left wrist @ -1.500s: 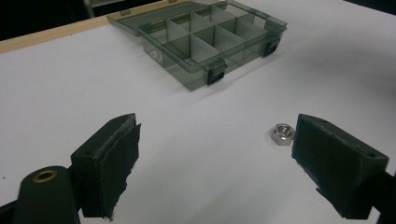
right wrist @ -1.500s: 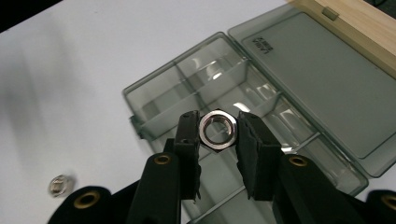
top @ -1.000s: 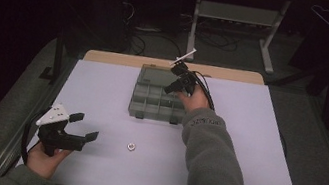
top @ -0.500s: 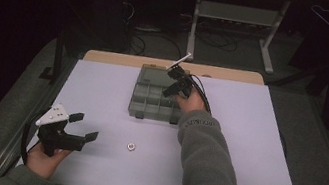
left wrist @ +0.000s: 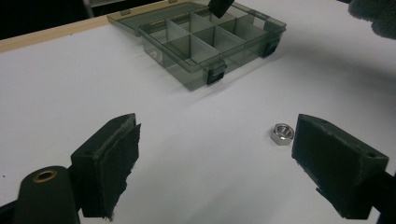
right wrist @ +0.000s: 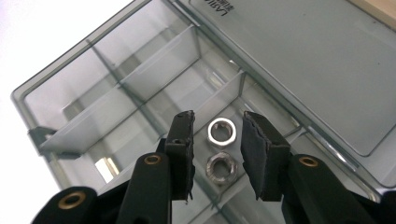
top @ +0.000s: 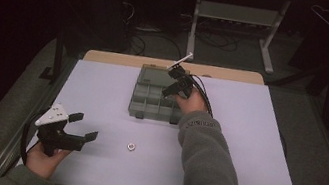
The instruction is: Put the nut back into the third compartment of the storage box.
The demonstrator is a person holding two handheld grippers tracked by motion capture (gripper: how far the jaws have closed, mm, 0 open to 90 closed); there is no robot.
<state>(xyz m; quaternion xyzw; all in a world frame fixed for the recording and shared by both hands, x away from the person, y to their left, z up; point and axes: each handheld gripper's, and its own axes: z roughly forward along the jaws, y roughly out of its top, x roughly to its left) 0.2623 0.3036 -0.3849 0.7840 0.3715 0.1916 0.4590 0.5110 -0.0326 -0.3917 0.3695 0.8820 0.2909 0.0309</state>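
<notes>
Your right tool (right wrist: pixel 217 154) hangs above a compartment of the open grey organizer box (top: pixel 150 103) at centre frame in the high view, jaws slightly apart and gripping nothing, with two steel nuts (right wrist: pixel 221 130) lying in the compartment just below them, which looks like a sorting drop. Your left tool (left wrist: pixel 215 163) sits wide open and empty at the lower left, low over the white table (top: pixel 244 151). One loose hex nut (left wrist: pixel 282 134) waits just inside its right jaw, nothing blocking it.
</notes>
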